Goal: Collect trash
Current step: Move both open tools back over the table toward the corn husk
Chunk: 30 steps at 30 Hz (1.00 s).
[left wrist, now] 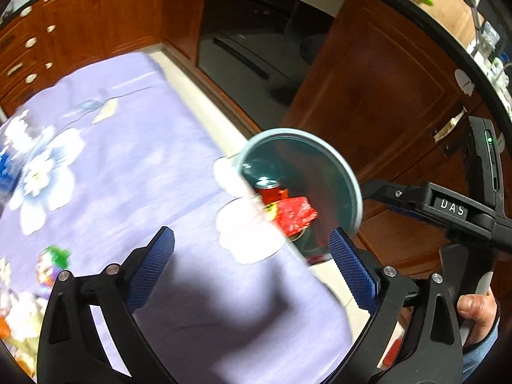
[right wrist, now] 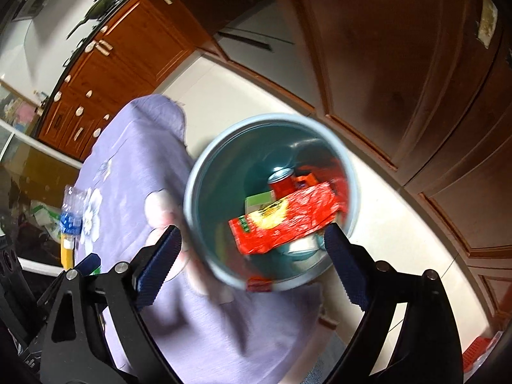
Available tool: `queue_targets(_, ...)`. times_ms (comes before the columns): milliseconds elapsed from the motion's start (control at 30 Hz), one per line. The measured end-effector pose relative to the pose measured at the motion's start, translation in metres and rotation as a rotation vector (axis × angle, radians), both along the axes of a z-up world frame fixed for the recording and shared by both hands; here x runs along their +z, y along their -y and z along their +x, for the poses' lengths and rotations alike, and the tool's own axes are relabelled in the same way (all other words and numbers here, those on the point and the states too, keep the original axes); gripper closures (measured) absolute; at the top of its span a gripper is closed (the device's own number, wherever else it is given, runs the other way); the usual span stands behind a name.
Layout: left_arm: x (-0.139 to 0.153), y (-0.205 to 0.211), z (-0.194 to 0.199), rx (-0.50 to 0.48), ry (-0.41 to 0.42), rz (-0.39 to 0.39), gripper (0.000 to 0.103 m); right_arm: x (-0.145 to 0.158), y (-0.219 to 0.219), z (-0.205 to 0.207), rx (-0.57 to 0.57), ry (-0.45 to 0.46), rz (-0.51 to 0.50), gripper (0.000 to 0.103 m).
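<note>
I hold both my left gripper and right gripper spread, empty; the bin stands just past the worktop edge, and its red wrapper seemingly lies slantwise.

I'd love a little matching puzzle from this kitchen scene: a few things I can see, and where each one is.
Things:
1. crumpled red snack wrapper
2. clear plastic water bottle with blue label
3. round teal waste bin
4. dark long-handled pan

Places:
A. on the floor beside the table
B. on the far counter
C. inside the bin
D. on the lilac flowered tablecloth

Pairs: 1-C, 2-D, 3-A, 4-B
</note>
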State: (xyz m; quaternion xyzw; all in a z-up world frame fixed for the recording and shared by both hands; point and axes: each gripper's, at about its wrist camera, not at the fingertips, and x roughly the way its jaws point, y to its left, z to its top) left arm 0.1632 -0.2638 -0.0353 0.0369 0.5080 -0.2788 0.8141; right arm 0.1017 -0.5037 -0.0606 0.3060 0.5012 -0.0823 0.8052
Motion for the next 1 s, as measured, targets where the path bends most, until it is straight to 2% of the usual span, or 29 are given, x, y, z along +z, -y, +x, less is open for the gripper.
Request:
queue_targets(433, 0.015, -0.141, -0.038, 0.147, 0.047, 0.005, 0.005, 0.025, -0.118, 0.0, 0.169, 0.024, -0.02, 0.016)
queue_targets(667, 0.017, -0.231, -0.064, 0.242, 0.07, 0.021, 0.005, 0.027, -0.189, 0.001, 0.288, -0.01, -0.01, 0.016)
queue_targets(833, 0.01, -0.295, -0.077, 0.34, 0.071, 0.02, 0.005, 0.024, -0.239, 0.006, 0.38, -0.038, -0.011, 0.016)
queue_targets(1000, -0.006, -0.341, -0.088, 0.417, 0.032, -0.01, 0.005, 0.015, -0.286, 0.012, 0.465, -0.08, -0.009, 0.016)
